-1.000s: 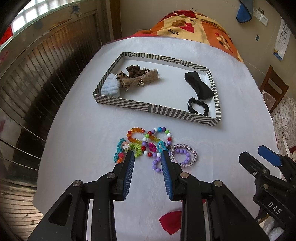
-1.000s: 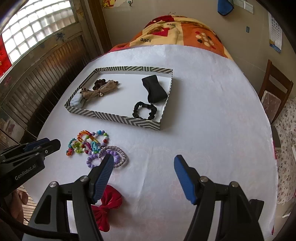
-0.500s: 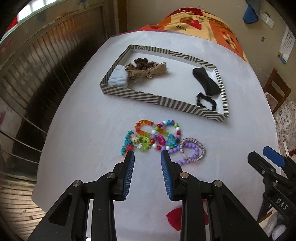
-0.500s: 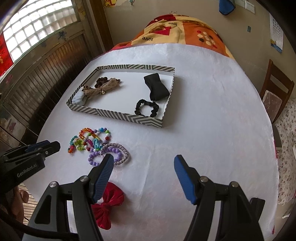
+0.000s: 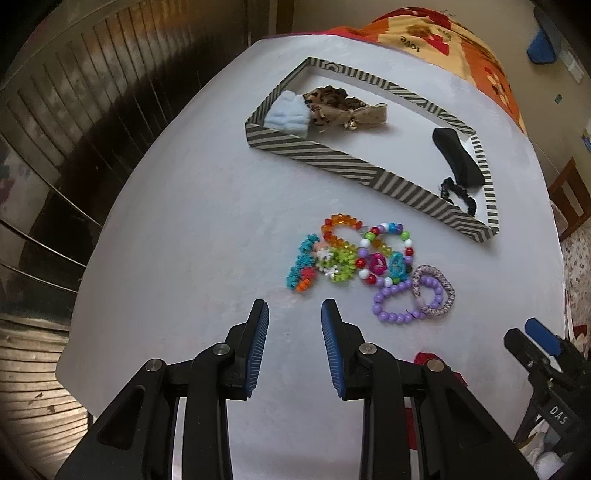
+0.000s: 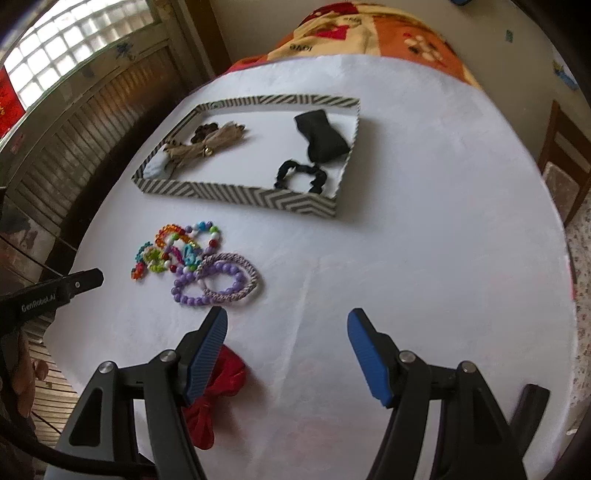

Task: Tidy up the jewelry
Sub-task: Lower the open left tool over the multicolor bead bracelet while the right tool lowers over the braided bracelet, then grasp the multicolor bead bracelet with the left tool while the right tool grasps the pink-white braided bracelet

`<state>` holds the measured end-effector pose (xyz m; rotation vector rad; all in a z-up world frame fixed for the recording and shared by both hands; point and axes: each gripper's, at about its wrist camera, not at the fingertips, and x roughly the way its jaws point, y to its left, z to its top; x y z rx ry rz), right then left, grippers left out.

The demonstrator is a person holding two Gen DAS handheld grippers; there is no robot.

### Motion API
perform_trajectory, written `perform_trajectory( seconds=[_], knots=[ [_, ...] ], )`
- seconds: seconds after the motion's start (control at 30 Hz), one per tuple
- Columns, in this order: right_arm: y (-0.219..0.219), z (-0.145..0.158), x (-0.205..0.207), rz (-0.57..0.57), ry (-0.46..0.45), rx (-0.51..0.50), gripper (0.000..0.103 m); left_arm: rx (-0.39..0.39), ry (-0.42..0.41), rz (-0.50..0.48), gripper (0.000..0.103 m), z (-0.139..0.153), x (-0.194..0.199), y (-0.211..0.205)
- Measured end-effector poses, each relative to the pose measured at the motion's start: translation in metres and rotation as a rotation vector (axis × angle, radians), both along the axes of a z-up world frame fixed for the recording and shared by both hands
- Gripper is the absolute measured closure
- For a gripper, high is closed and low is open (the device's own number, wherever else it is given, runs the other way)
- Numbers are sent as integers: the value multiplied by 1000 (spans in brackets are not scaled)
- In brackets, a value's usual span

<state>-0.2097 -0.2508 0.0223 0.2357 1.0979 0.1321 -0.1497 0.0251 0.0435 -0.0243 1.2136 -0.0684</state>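
A heap of colourful bead bracelets [image 5: 354, 258] lies on the white table, with a purple bead bracelet [image 5: 402, 302] and a braided lilac band [image 5: 439, 291] at its right; the heap also shows in the right wrist view [image 6: 177, 251]. My left gripper [image 5: 294, 314] is open and empty, just short of the heap. My right gripper [image 6: 286, 325] is wide open and empty, right of the purple bracelet [image 6: 207, 288]. A red bow [image 6: 210, 391] lies under its left finger. The striped tray [image 5: 332, 158] holds a blue scrunchie [image 5: 290, 116], brown bows [image 5: 343, 107], a black bow [image 5: 458, 158] and a black scrunchie [image 5: 458, 192].
The table drops off at its left edge [image 5: 122, 206] beside dark wooden shutters. A wooden chair [image 6: 565, 147] stands at the right. A patterned orange blanket [image 6: 369, 33] lies beyond the far end.
My left gripper has pulled back and left from the bead heap, which now lies ahead and to the right. My right gripper has edged forward slightly. Both stay open.
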Motion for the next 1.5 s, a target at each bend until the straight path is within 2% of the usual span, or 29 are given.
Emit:
perform_trajectory(
  seconds=[0.13, 0.2, 0.43, 0.57, 0.97, 1.07, 1.27, 1.33, 1.37, 1.5],
  knots=[
    [3, -13, 8, 3, 8, 41, 34, -27, 30, 3, 90, -6, 6, 3],
    [5, -19, 13, 3, 12, 51, 40, -28, 35, -1, 90, -7, 11, 2],
    [23, -33, 34, 39, 24, 60, 49, -29, 39, -36, 90, -8, 29, -7],
    [29, -42, 43, 48, 48, 58, 56, -54, 74, -82, 90, -14, 45, -19],
    [28, -55, 51, 40, 73, 67, 59, 5, 107, -195, 90, -33, 77, -62],
    [27, -59, 53, 37, 77, 73, 62, 14, 117, -212, 90, -38, 80, -67],
    [35, -58, 55, 68, 58, 15, 76, 41, 134, -249, 91, -50, 84, -82],
    [36, -58, 55, 75, 53, -24, 82, 37, 130, -251, 97, -51, 85, -83],
    [34, -58, 55, 69, 54, -38, 84, 33, 131, -250, 100, -52, 87, -83],
    [16, -58, 54, 14, 63, -84, 84, 8, 144, -242, 103, -54, 93, -80]
  ],
)
